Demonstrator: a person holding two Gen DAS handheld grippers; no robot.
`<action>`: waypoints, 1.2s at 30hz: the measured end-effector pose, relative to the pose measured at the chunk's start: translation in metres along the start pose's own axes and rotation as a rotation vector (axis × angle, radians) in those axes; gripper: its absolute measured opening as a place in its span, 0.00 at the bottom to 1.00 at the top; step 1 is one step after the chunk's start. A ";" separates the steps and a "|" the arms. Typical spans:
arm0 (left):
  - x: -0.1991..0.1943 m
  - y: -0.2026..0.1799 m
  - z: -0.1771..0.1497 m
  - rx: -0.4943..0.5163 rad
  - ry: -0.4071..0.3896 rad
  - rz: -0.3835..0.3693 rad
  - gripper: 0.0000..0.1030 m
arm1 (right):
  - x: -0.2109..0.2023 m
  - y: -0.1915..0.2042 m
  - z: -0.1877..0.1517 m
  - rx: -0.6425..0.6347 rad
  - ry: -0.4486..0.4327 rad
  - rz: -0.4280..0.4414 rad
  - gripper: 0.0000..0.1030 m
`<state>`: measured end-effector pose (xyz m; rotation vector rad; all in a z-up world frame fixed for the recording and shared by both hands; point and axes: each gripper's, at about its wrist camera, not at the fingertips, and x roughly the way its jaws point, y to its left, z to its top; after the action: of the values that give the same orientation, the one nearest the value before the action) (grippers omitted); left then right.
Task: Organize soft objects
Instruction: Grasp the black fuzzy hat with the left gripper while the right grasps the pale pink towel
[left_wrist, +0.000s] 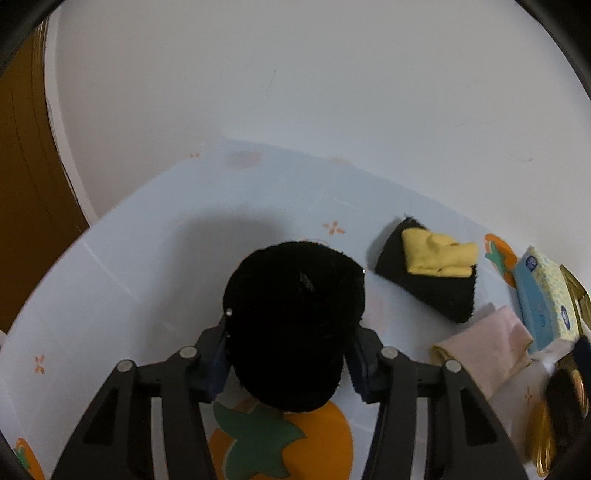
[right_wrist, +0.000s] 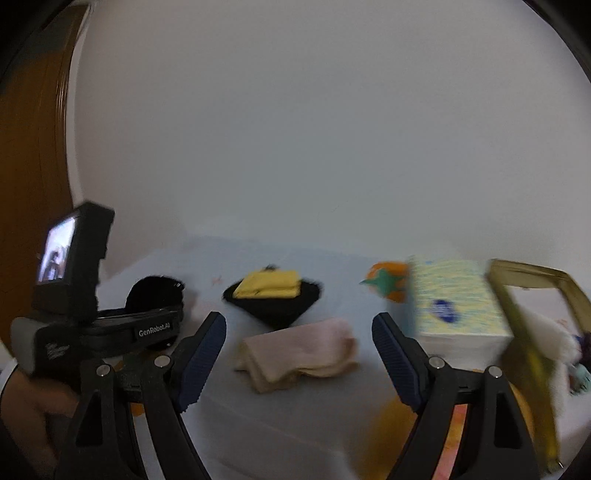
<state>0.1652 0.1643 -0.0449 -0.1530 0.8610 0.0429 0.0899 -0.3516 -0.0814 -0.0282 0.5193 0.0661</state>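
Note:
My left gripper (left_wrist: 290, 354) is shut on a round black fuzzy bundle (left_wrist: 295, 325) and holds it on or just over the pale blue tablecloth (left_wrist: 147, 258). The bundle also shows in the right wrist view (right_wrist: 155, 291), behind the left gripper's body (right_wrist: 110, 328). A folded black cloth (left_wrist: 432, 288) with a yellow cloth (left_wrist: 436, 254) on top lies to the right. A folded pink cloth (left_wrist: 487, 347) lies nearer. My right gripper (right_wrist: 299, 350) is open and empty, with the pink cloth (right_wrist: 299, 354) just ahead between its fingers. The black cloth (right_wrist: 273, 302) and yellow cloth (right_wrist: 269, 284) lie beyond.
A tissue pack (right_wrist: 458, 306) stands at the right, beside a gold-edged box (right_wrist: 532, 295) holding white soft things. The pack also shows in the left wrist view (left_wrist: 543, 295). A white wall runs behind the table. A brown door (left_wrist: 26, 184) is at the left.

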 end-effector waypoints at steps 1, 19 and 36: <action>0.001 0.001 0.000 -0.004 0.005 -0.003 0.50 | 0.009 0.003 0.002 -0.008 0.024 -0.003 0.81; 0.010 -0.001 0.000 -0.004 0.025 0.002 0.54 | 0.068 0.020 -0.007 -0.118 0.351 -0.086 0.25; -0.014 -0.014 -0.007 0.033 -0.092 -0.043 0.54 | -0.005 -0.003 0.004 0.036 -0.019 0.266 0.13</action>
<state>0.1523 0.1501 -0.0373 -0.1377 0.7662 -0.0050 0.0877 -0.3546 -0.0753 0.0769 0.5031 0.3165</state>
